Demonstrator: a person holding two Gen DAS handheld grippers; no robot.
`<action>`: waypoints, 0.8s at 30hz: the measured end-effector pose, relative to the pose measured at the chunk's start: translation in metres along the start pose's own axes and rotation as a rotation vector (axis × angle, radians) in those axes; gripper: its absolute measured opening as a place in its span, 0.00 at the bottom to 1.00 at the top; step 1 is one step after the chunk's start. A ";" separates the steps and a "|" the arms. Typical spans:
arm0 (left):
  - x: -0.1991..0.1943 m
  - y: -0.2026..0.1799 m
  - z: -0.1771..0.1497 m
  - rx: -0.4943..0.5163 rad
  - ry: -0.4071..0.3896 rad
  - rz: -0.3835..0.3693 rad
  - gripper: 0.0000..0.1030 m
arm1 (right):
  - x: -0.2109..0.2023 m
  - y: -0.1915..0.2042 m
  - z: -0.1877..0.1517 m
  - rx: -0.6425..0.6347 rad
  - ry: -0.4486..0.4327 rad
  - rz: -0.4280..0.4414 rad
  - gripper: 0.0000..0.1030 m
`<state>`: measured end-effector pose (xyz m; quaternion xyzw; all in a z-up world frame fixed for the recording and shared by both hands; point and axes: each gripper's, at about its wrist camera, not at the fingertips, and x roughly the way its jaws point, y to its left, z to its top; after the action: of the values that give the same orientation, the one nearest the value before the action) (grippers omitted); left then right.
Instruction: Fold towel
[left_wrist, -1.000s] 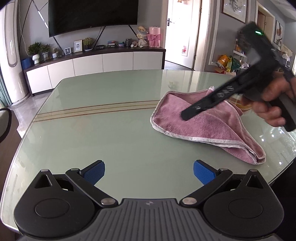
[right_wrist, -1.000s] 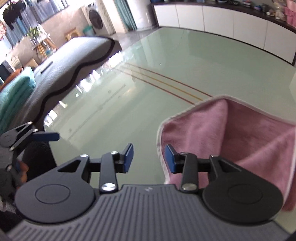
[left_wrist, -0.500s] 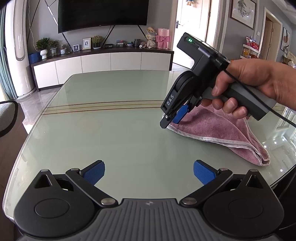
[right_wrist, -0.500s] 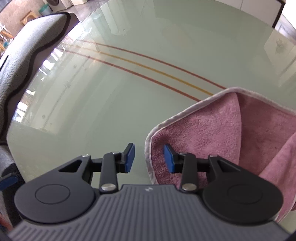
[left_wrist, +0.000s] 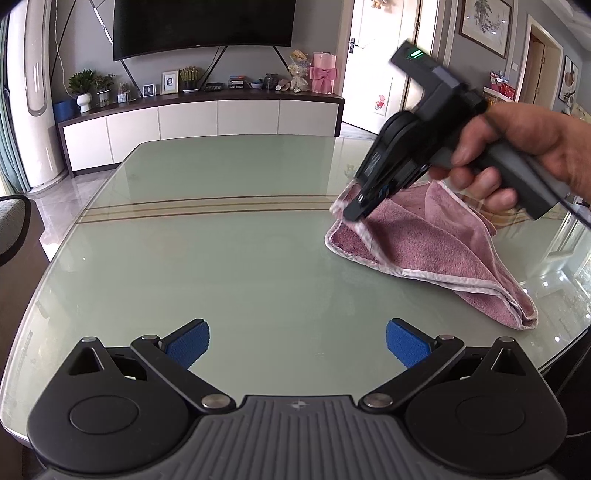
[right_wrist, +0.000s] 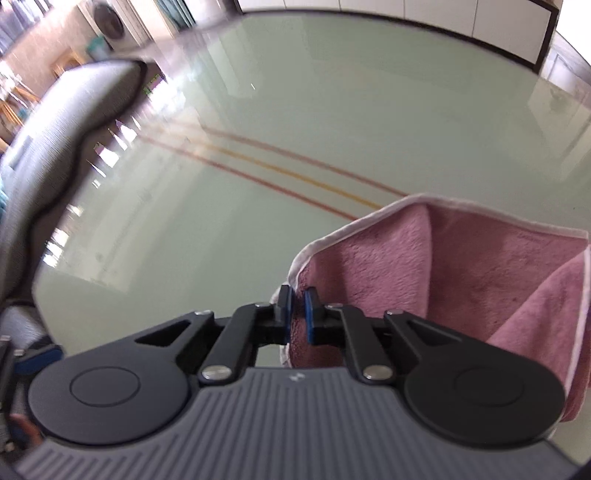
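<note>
A pink towel (left_wrist: 424, 240) with a pale hem lies loosely folded on the right side of the glass table (left_wrist: 221, 258). A hand holds my right gripper (left_wrist: 354, 212) tilted down at the towel's left corner. In the right wrist view its jaws are closing tight, and the right gripper (right_wrist: 298, 299) has the corner of the towel (right_wrist: 461, 266) pinched between its blue pads and raised off the glass. My left gripper (left_wrist: 297, 332) hovers open over bare glass near the front edge, well left of the towel, with nothing between its fingers.
The table's rounded front edge runs close under the left gripper. A dark chair (left_wrist: 11, 229) stands at the left edge. A white cabinet (left_wrist: 203, 122) and TV are beyond the far edge. A grey sofa (right_wrist: 55, 147) shows past the table in the right wrist view.
The right gripper's pads came together on the towel's left corner and lifted it slightly off the glass. The left gripper has stayed where it was, still open.
</note>
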<state>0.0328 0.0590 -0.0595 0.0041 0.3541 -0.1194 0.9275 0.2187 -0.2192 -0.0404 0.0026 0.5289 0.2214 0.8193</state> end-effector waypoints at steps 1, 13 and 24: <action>0.001 0.000 0.000 0.002 0.000 0.001 1.00 | -0.014 -0.004 0.002 0.001 -0.025 0.012 0.07; 0.011 -0.009 0.003 0.022 0.002 -0.026 1.00 | -0.257 -0.053 0.037 0.049 -0.448 -0.036 0.06; 0.011 -0.014 0.004 0.031 -0.014 -0.046 1.00 | -0.424 -0.035 0.090 0.073 -0.775 -0.114 0.06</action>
<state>0.0401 0.0423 -0.0628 0.0097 0.3455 -0.1461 0.9269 0.1640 -0.3854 0.3582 0.0859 0.1872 0.1394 0.9686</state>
